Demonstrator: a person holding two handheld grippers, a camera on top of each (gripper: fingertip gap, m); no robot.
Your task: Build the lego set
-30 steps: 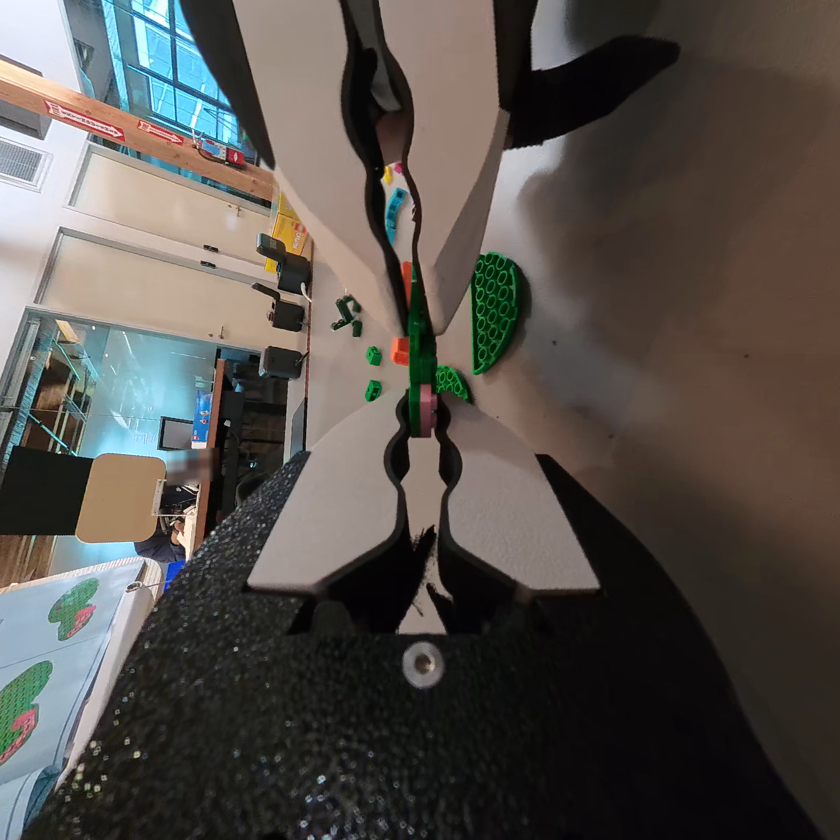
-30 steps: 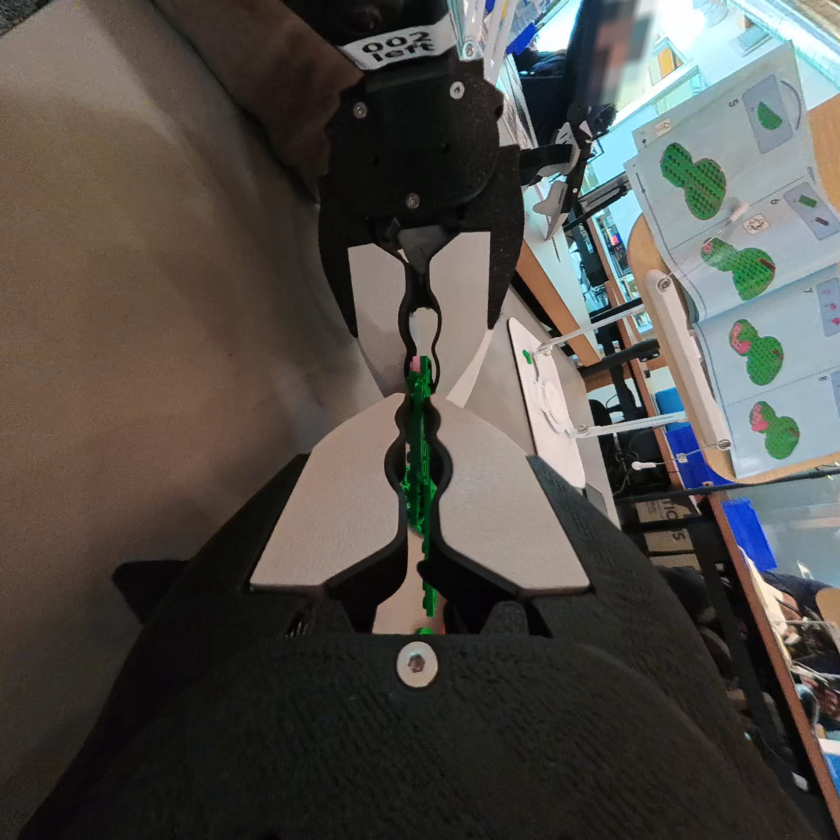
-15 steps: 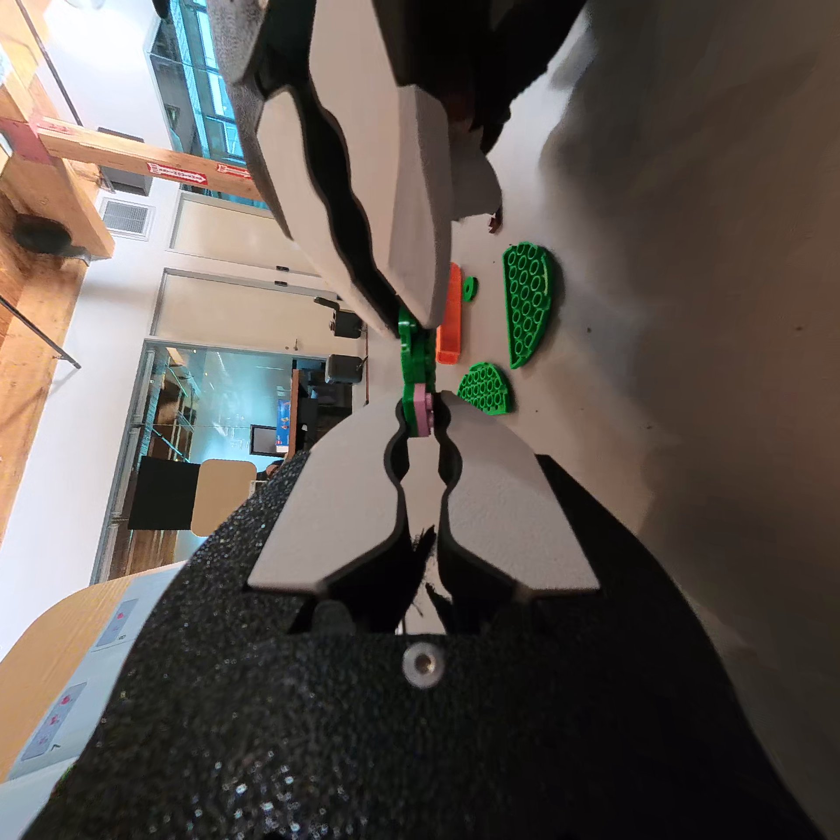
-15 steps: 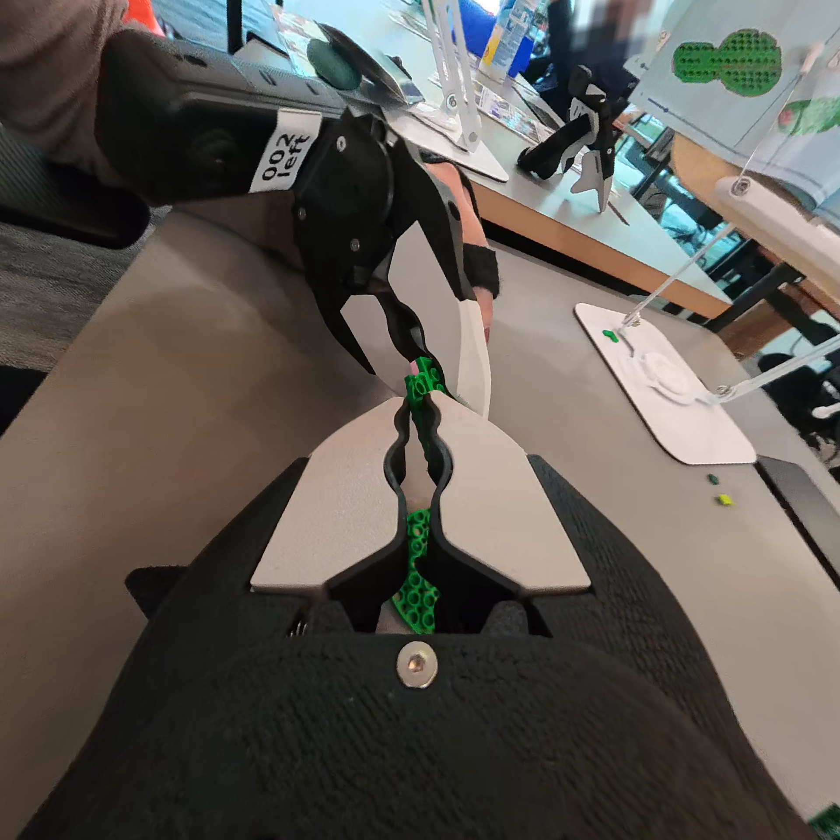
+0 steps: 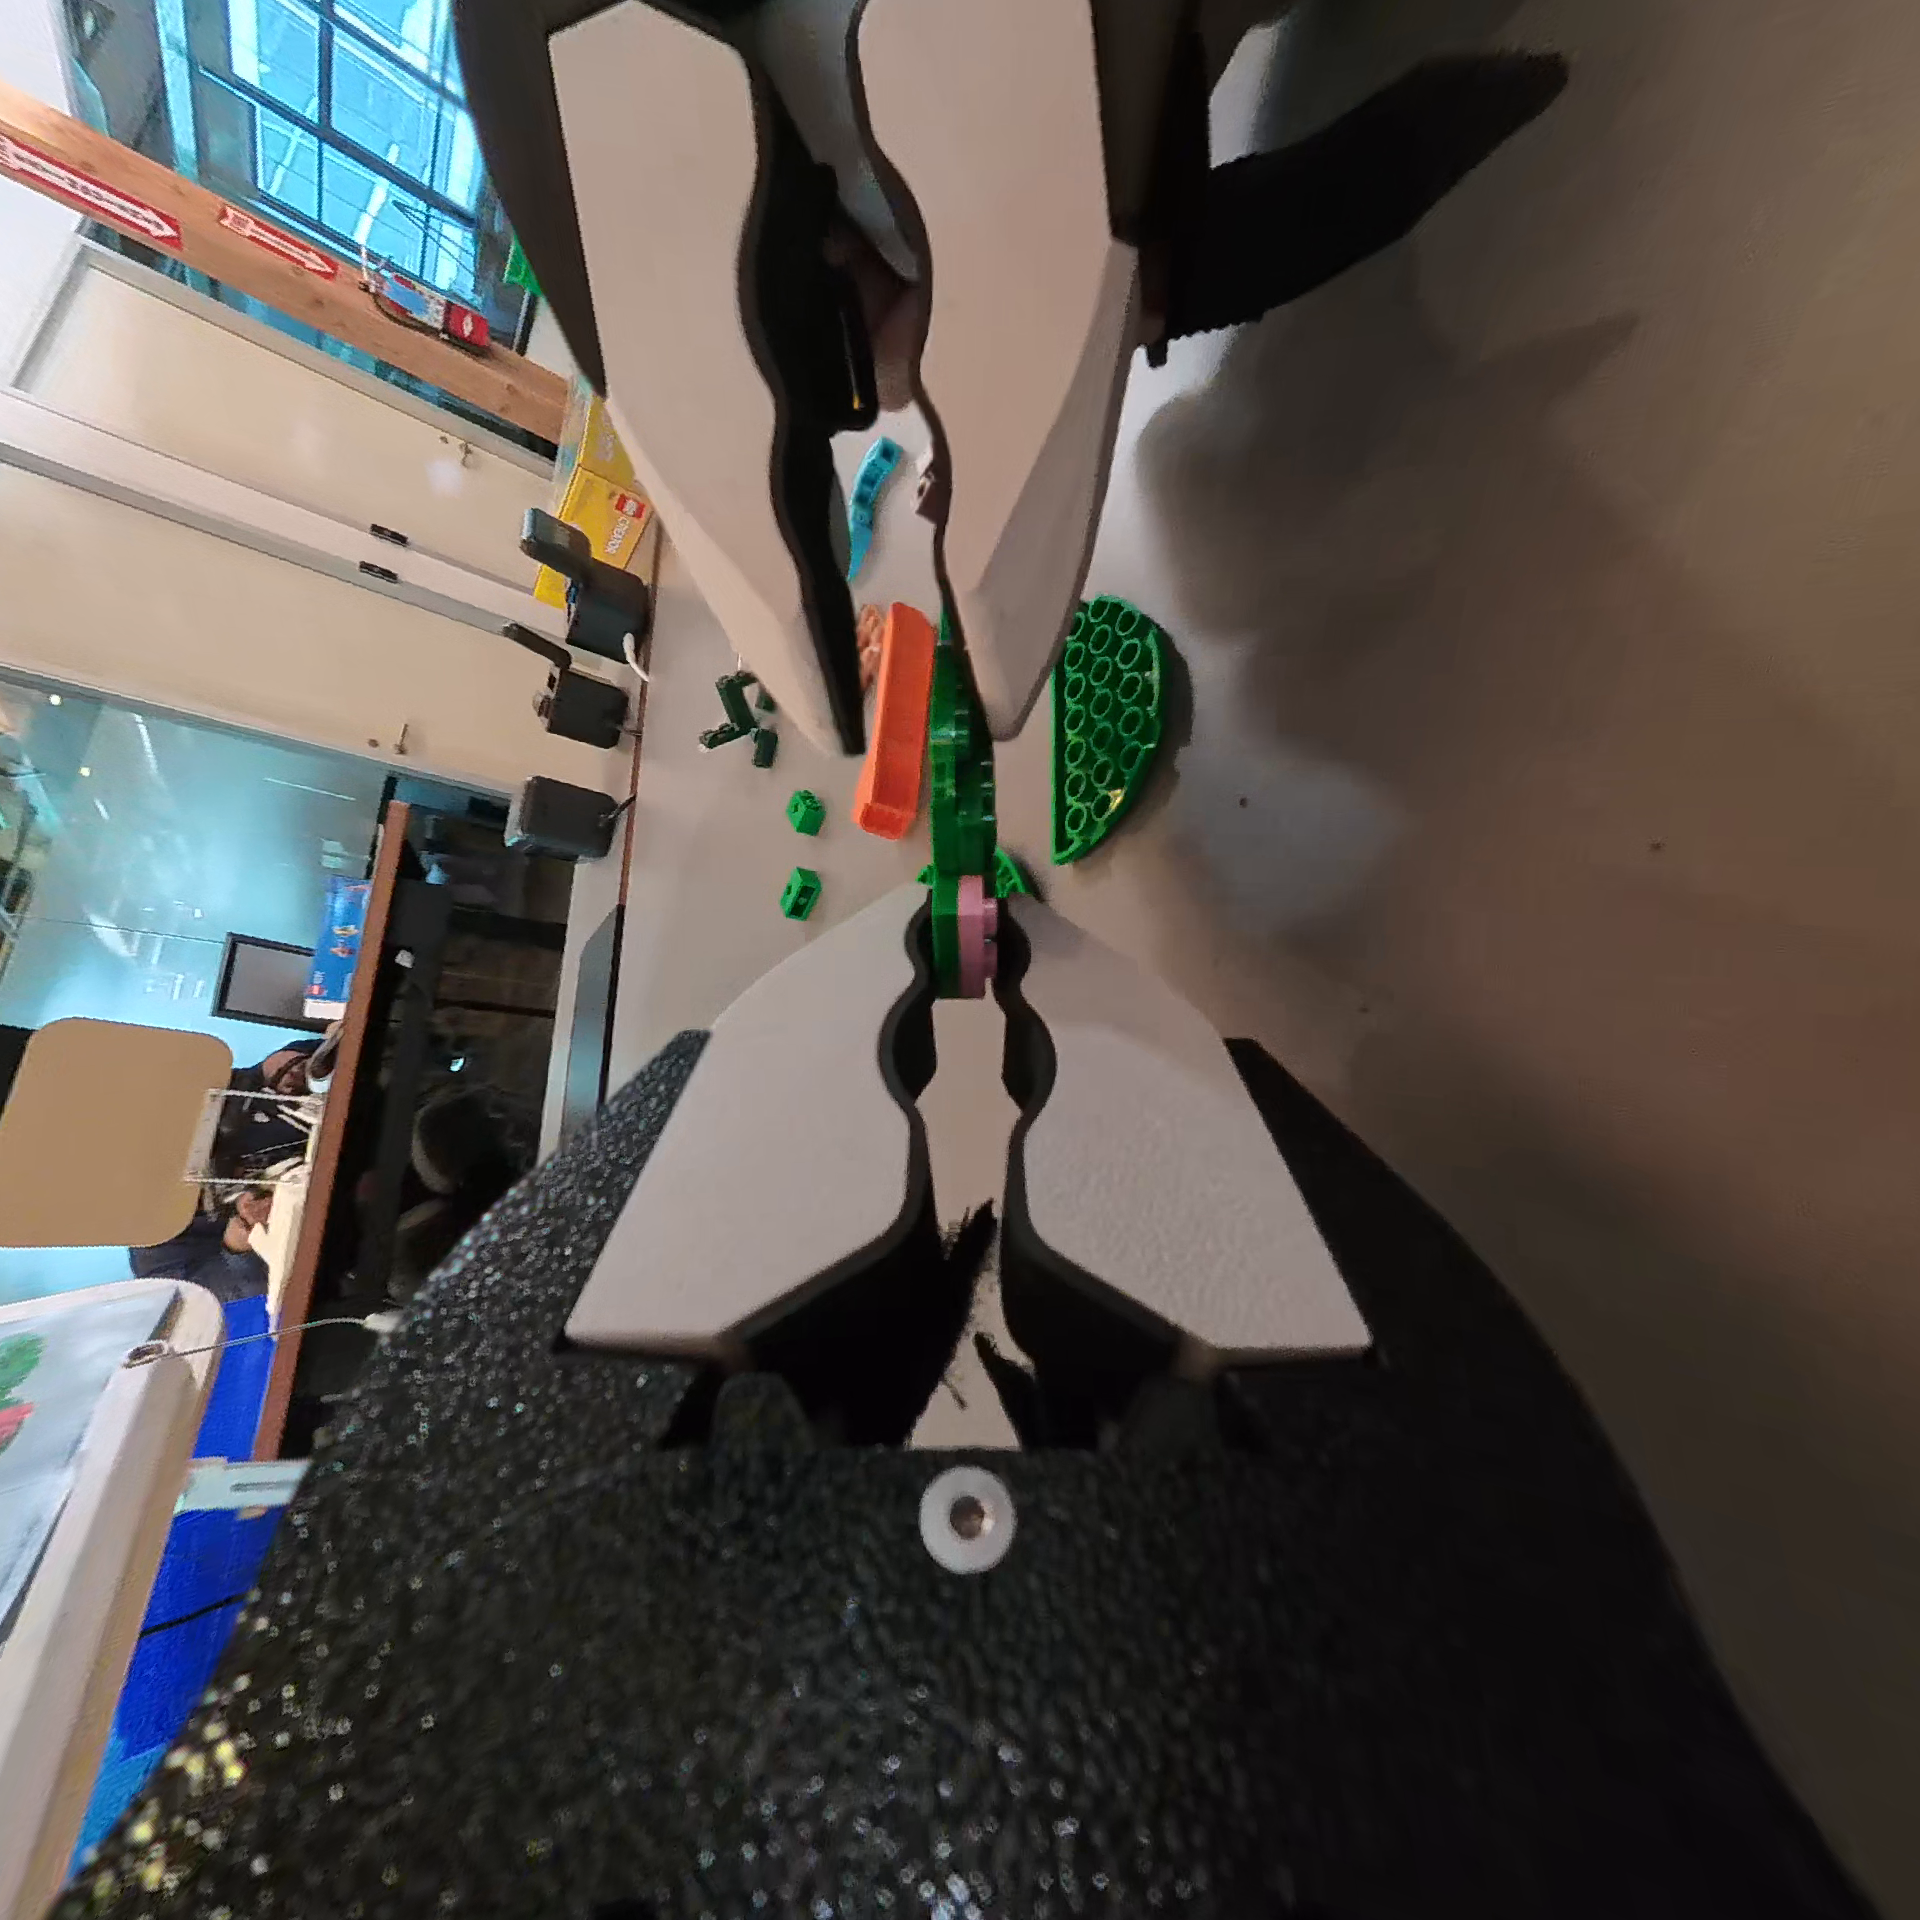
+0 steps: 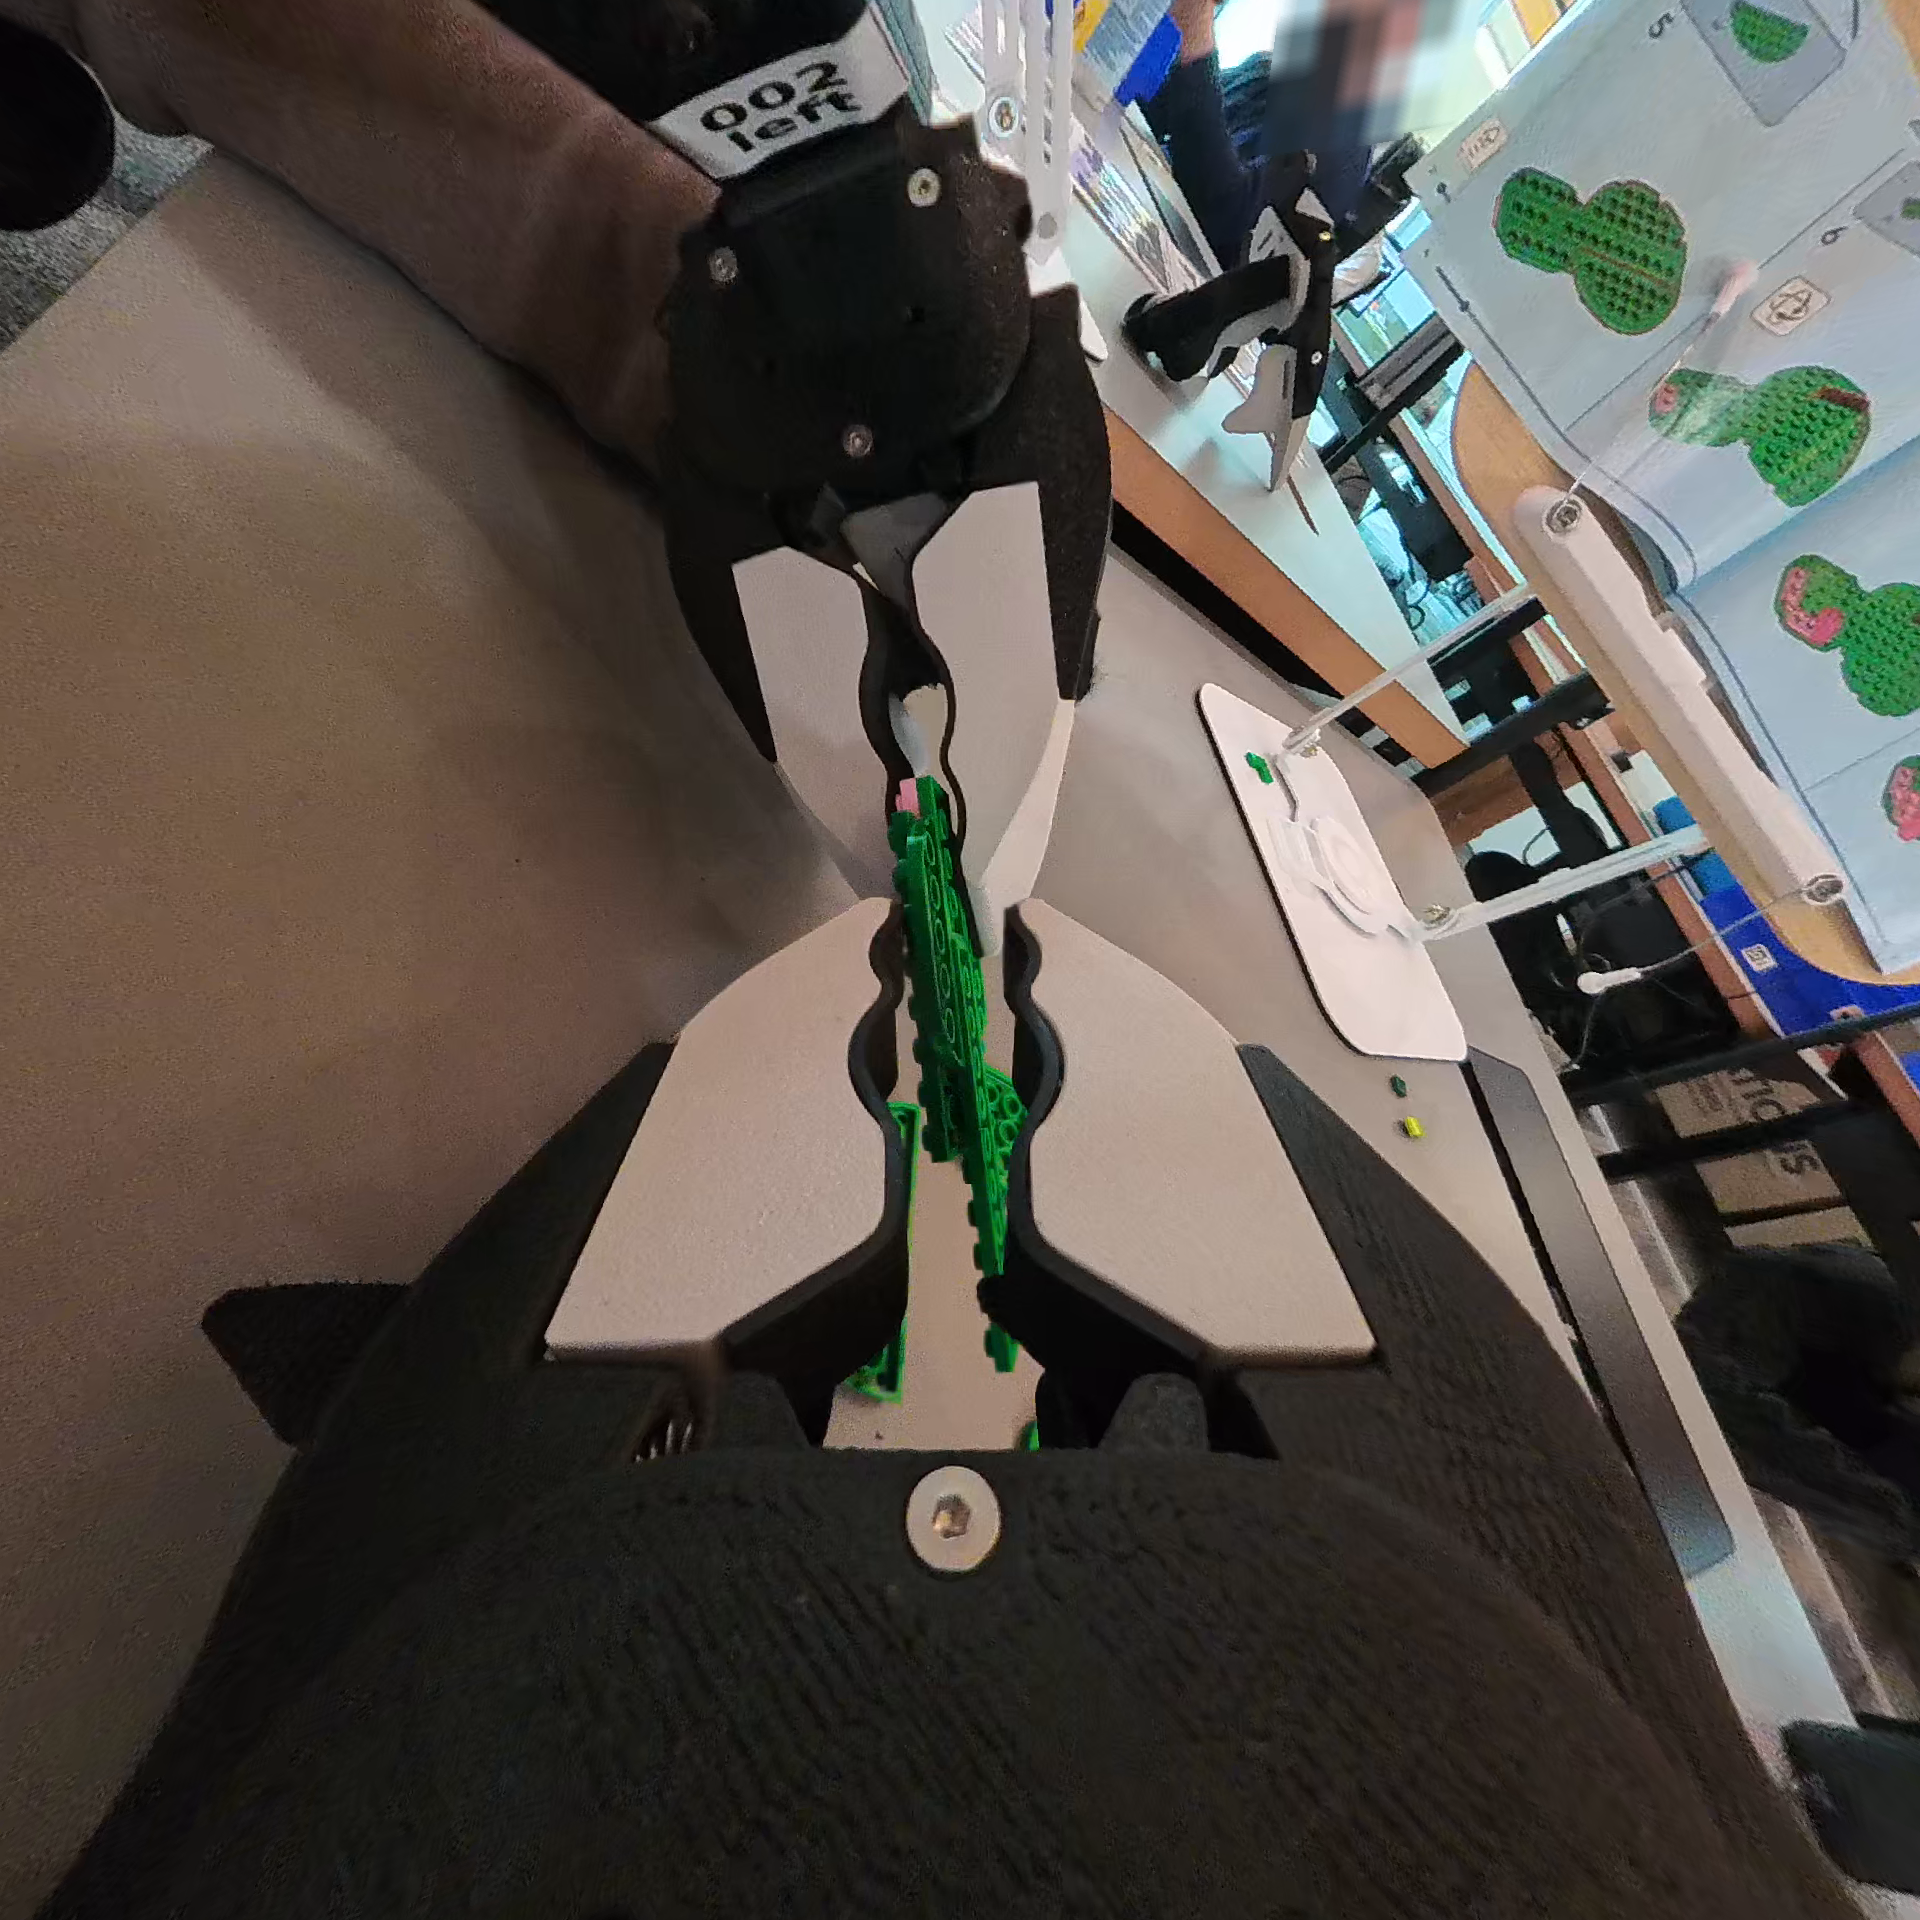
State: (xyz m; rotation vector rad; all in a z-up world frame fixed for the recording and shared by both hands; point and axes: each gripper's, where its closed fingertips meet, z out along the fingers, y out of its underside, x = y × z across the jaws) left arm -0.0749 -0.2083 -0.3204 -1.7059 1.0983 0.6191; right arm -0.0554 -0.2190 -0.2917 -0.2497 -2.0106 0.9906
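Note:
A green plate assembly (image 5: 954, 774) with a pink piece (image 5: 977, 935) at one end is held edge-on above the grey table (image 5: 1558, 727). My left gripper (image 5: 966, 914) is shut on its pink end. It also shows in the right wrist view (image 6: 925, 800), facing me. My right gripper (image 6: 956, 914) is open, its jaws parted around the other end of the green plate (image 6: 945, 997). In the left wrist view the right gripper (image 5: 925, 722) comes from above, fingertips apart, the plate against one finger.
On the table lie an orange brick (image 5: 894, 727), a green half-round plate (image 5: 1107, 727), two small green bricks (image 5: 805, 810), dark green pieces (image 5: 743, 717) and a blue curved piece (image 5: 868, 499). An open instruction booklet (image 6: 1766, 416) stands on a white stand (image 6: 1340, 883).
My right gripper's jaws have parted from the green plate. My left gripper stays shut on the pink end. Both grippers have swung back to face each other in line.

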